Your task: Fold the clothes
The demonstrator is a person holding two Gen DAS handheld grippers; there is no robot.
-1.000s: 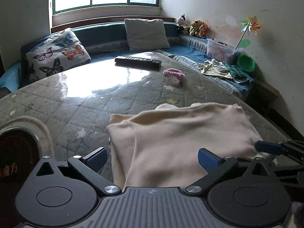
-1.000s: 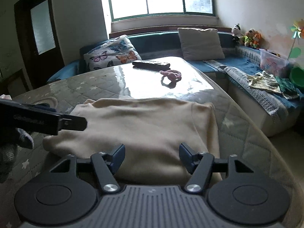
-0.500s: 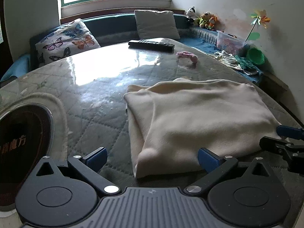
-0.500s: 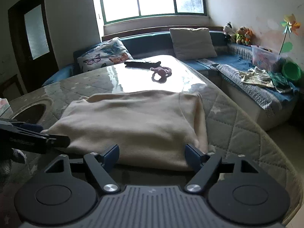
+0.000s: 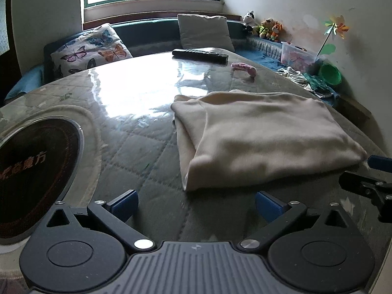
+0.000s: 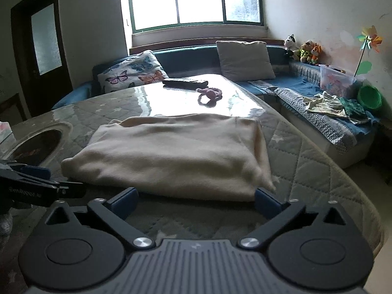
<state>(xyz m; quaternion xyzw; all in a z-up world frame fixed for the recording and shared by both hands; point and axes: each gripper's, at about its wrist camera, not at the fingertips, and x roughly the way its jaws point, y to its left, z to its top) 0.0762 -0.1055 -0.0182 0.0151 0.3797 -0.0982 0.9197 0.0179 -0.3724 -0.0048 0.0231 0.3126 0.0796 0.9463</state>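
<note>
Right now the cream sweater [image 5: 264,137] lies folded into a flat rectangle on the quilted table [image 5: 147,147], and neither tool has hold of it. The left gripper [image 5: 196,203] hovers with its jaws spread wide and nothing between them; the sweater's near corner sits just ahead of the gap, toward the right finger. The right gripper [image 6: 196,199] is likewise released, jaws apart, and the sweater's near edge [image 6: 171,191] runs directly in front of both blue fingertips [image 6: 265,199], very close, though I cannot tell whether it touches them. Each tool shows at the edge of the other's view, beside the garment. Farther ahead of the jaws, past the sweater, a pink ring-shaped thing [image 6: 210,94] and a black remote [image 6: 185,82] rest on the glossy part of the table. Off to the left of the left jaws a dark round inset [image 5: 31,176] sits in the tabletop.
</note>
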